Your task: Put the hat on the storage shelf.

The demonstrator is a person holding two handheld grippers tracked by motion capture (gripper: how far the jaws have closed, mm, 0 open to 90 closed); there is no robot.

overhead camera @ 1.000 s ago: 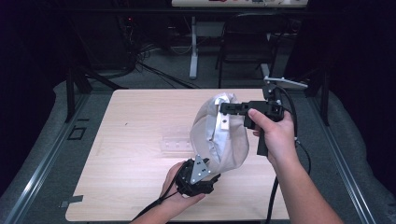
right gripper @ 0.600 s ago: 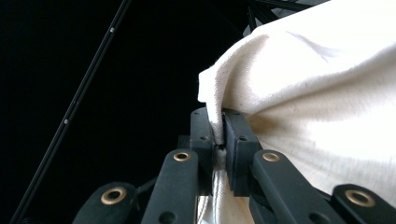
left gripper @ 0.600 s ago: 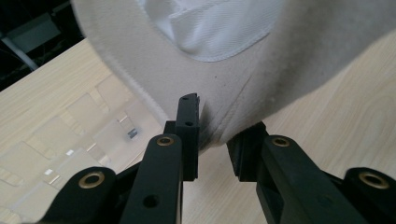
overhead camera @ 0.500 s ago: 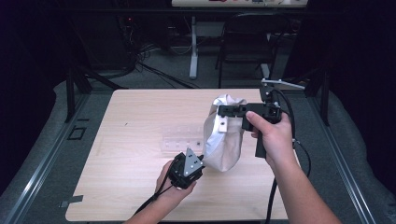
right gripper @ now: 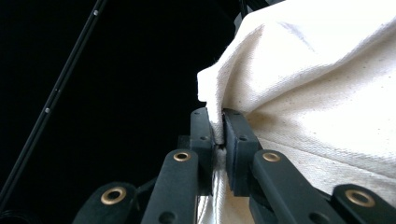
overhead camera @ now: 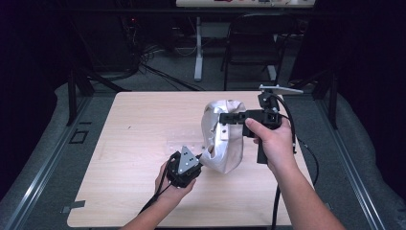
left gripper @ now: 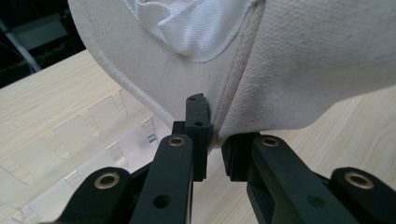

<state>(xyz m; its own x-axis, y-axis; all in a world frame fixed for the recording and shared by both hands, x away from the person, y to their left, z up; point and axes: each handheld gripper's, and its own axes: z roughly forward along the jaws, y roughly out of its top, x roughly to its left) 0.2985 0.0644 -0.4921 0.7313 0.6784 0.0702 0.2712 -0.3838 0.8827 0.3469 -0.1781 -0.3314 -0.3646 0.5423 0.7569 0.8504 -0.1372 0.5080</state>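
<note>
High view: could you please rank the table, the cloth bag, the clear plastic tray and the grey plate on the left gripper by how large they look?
1. Table, by far the largest.
2. Cloth bag, held up off the table, so nearer the camera and somewhat flattered.
3. Clear tray, faint and partly hidden behind the bag; its full extent is unsure.
4. Grey plate, smallest.

The right gripper [right gripper: 218, 133] rises from six o'clock, and its two black jaws are pressed together on a fold of the cream cloth bag [right gripper: 317, 93]. The cloth spreads from the jaws toward two and three o'clock. From nine to twelve o'clock is darkness, crossed by a thin black rod [right gripper: 56, 95].
</note>
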